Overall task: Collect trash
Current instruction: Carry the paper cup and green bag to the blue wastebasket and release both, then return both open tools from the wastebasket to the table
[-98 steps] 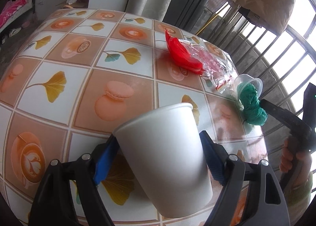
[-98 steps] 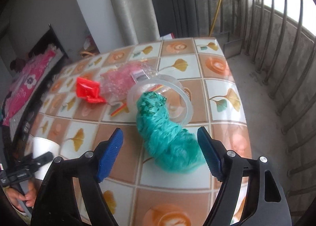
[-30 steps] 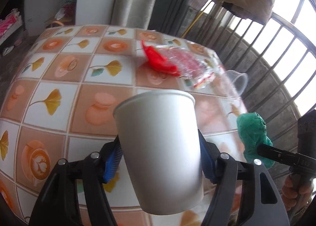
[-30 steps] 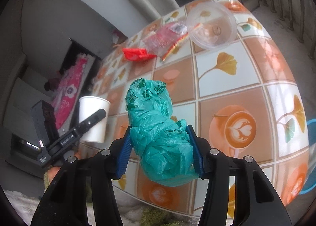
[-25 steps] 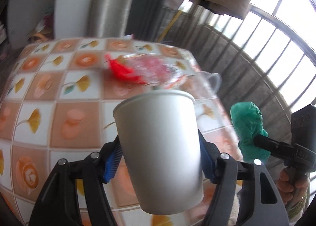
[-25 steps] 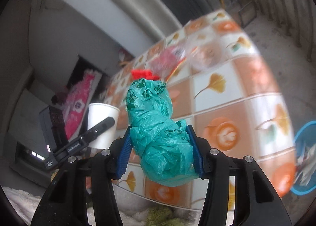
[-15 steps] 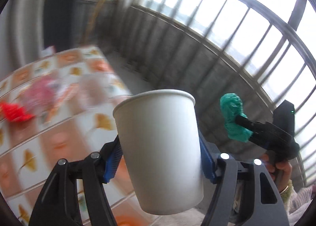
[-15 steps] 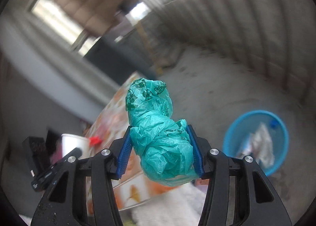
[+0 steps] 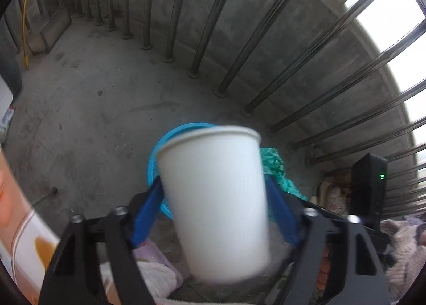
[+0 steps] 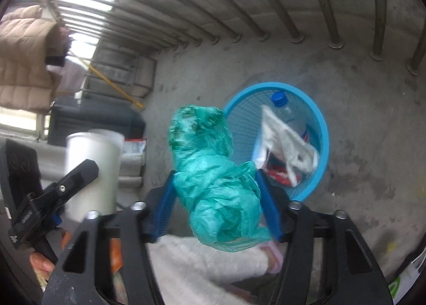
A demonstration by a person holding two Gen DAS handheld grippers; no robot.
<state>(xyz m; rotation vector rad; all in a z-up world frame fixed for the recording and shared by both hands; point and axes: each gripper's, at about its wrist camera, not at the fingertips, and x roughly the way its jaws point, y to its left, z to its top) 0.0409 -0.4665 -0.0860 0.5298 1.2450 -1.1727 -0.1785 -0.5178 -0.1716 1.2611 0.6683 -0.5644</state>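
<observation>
A grey concrete balcony floor point(image 9: 87, 108) ringed by metal railing bars point(image 9: 306, 46) now fills both views, where a second ago the patterned tabletop with its red wrapper and clear plastic cup lay in front of the cameras; only a sliver of tabletop point(image 9: 16, 214) remains at the left edge of the left wrist view. On the floor stands a blue mesh basket point(image 10: 320, 129), already holding a clear bottle with a blue cap point(image 10: 279, 98), a white crumpled bag point(image 10: 287, 145) and something red beneath it. The left gripper point(image 9: 213, 214) hangs above the basket with the white paper cup point(image 9: 213, 193) between its blue pads; its jaws are opening, and the cup looks blurred and tilted, its base slipping low, with a visible gap at the right pad, so it appears released rather than clamped. The right gripper point(image 10: 215, 209) points down beside the basket with the crumpled green plastic bag point(image 10: 213, 177) between its pads; these jaws are opening too, and the bag, which was squeezed tight a second ago, now bulges loosely between them. A beige quilted jacket point(image 10: 24, 62) hangs at the upper left of the right wrist view. A green indicator light point(image 9: 382, 175) glows on the right gripper's black body. No brand or lettering is legible; faint marks on the left gripper's handle are too blurred to read.
</observation>
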